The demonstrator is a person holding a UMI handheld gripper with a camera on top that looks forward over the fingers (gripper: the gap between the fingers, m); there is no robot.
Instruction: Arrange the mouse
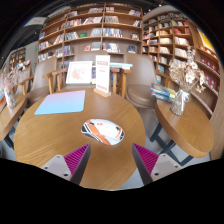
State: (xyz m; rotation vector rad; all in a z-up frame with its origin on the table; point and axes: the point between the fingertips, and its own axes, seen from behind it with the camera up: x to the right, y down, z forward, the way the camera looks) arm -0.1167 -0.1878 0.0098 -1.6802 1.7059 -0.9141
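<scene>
Just above the round wooden table [60, 135], the gripper [110, 160] hangs released, fingers spread and holding nothing. Ahead of them, near the table's middle, the mouse [103, 130] lies; a blue mat [60, 102] sits toward the far-left edge.
</scene>
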